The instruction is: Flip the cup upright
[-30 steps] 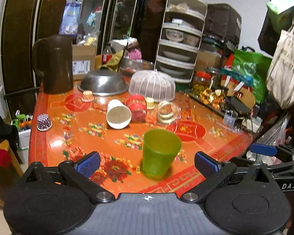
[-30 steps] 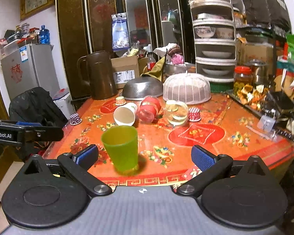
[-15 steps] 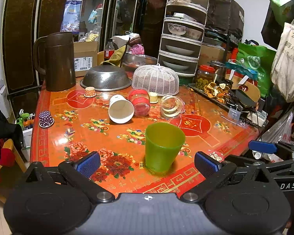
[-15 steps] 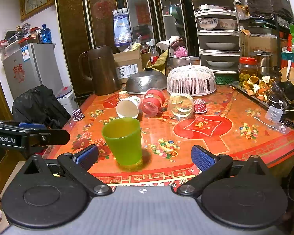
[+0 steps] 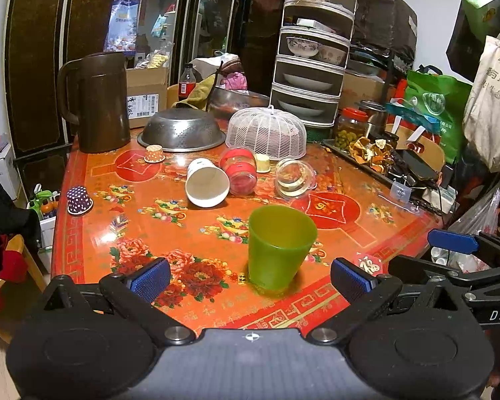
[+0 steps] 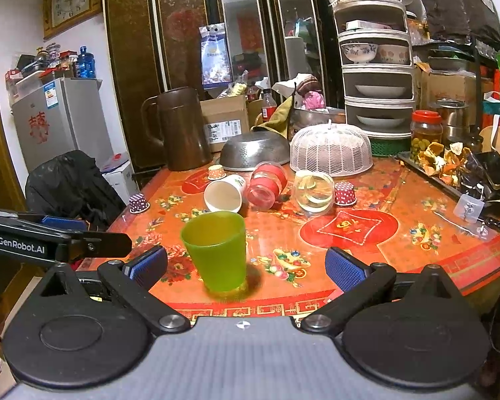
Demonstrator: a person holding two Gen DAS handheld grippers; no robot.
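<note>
Two tongs, left tongs (image 5: 250, 275) and right tongs (image 6: 246, 268), gape wide, holding nothing. The green cup (image 5: 278, 246) stands upright. Next, I think: grab the lying white cup (image 5: 206, 183).

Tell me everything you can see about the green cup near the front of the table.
The green cup is translucent lime plastic, plain, without a handle, tapering to a narrower base. It stands upright, mouth up, and looks empty. It sits on the glossy red floral table near the front edge, apart from the tipped cups behind. Neither gripper touches it.
</note>
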